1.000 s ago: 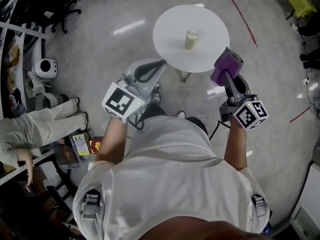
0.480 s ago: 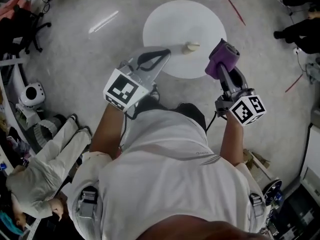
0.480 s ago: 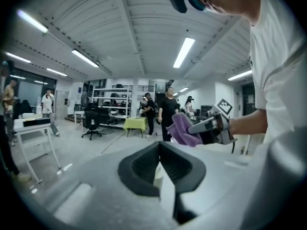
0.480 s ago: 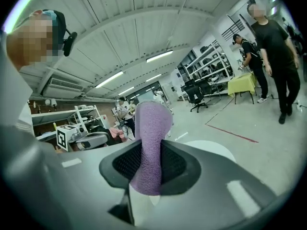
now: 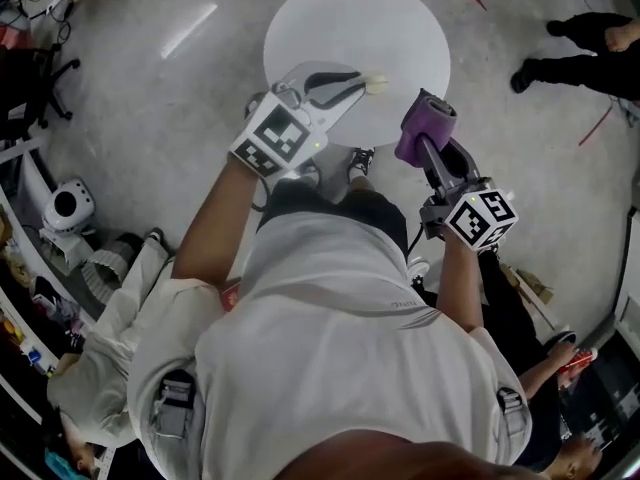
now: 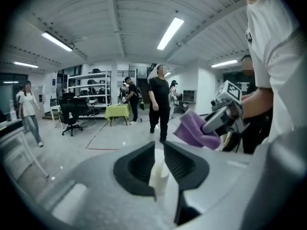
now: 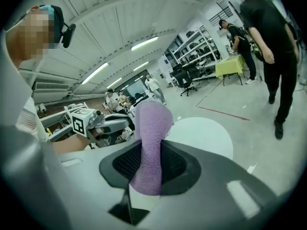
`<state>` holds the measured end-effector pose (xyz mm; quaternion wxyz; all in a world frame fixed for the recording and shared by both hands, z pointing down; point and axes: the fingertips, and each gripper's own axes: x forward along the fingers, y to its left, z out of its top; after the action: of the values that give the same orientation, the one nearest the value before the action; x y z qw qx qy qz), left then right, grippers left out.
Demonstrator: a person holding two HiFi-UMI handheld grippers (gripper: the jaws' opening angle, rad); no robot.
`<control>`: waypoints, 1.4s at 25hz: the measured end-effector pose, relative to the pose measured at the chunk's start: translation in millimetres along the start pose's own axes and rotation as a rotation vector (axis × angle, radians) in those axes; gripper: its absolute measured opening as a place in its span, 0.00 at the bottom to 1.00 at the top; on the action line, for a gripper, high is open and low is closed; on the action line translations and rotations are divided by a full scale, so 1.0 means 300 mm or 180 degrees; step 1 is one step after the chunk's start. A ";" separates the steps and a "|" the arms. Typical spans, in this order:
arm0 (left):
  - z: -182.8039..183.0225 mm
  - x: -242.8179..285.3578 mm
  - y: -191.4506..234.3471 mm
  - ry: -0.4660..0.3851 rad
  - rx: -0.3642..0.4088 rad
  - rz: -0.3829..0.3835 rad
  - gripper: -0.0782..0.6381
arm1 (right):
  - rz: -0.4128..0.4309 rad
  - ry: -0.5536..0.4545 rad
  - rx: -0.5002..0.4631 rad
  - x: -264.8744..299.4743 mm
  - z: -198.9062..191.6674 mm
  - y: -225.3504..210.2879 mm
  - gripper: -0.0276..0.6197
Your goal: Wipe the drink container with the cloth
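A small cream drink cup [image 5: 376,83] stands upright on the round white table [image 5: 400,28]. My left gripper [image 5: 355,80] reaches over the table's near edge, and its jaws are opening with the cup [image 6: 159,174] between them; the pads do not visibly press on it. To the right of the cup, at the table's edge, my right gripper [image 5: 428,146] is shut on a bunched purple cloth [image 5: 422,128]. The cloth [image 7: 149,143] sticks up out of the right jaws and hides part of the table [image 7: 206,138]. The left gripper view also shows the cloth [image 6: 194,131].
A person in black [image 5: 575,53] walks at the far right, close beyond the table. Someone in light clothes [image 5: 110,348] crouches at the lower left near a small white round device [image 5: 62,208]. Shelves, chairs and a green table [image 6: 117,111] stand farther off.
My left gripper has moved forward over the table until the cup sits between its jaws. The right gripper with the cloth has come up to the table's edge.
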<state>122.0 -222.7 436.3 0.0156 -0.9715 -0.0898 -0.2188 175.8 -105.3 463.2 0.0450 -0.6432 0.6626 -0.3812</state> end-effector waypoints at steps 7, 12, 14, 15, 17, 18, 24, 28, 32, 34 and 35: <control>-0.119 0.217 -0.023 0.0524 0.0136 -0.0230 0.26 | 0.0378 0.0634 0.0187 0.096 -0.191 -0.075 0.20; -0.203 0.310 -0.011 0.0803 0.0292 -0.0287 0.26 | 0.0576 0.1034 0.0279 0.181 -0.343 -0.106 0.20; -0.233 0.327 -0.006 0.0899 0.0340 -0.0324 0.27 | 0.0651 0.1120 0.0323 0.225 -0.385 -0.102 0.20; -0.243 0.331 -0.005 0.0932 0.0353 -0.0342 0.27 | 0.0695 0.1141 0.0348 0.248 -0.397 -0.094 0.20; -0.251 0.333 -0.001 0.0962 0.0359 -0.0357 0.22 | 0.0794 0.1144 0.0399 0.296 -0.408 -0.071 0.20; -0.251 0.332 0.001 0.0967 0.0350 -0.0357 0.20 | 0.0851 0.1137 0.0420 0.321 -0.410 -0.058 0.20; -0.258 0.326 -0.006 0.1009 0.0238 -0.0431 0.19 | 0.1226 0.1117 0.0672 0.484 -0.418 0.004 0.20; -0.262 0.318 -0.007 0.1040 0.0242 -0.0457 0.19 | 0.1344 0.0998 0.0902 0.577 -0.403 0.031 0.20; -0.262 0.313 -0.006 0.1043 0.0222 -0.0475 0.19 | 0.1307 0.0744 0.1009 0.617 -0.362 0.017 0.20; -0.259 0.314 -0.006 0.1038 0.0208 -0.0481 0.19 | 0.1270 0.0578 0.1084 0.617 -0.335 -0.005 0.20; -0.258 0.315 -0.007 0.1032 0.0198 -0.0483 0.19 | 0.1247 0.0509 0.1135 0.615 -0.327 -0.017 0.20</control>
<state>172.8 -210.2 546.5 0.0434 -0.9130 -0.1659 -0.3702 94.9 -224.5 614.6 0.1778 -0.4526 0.6982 -0.5254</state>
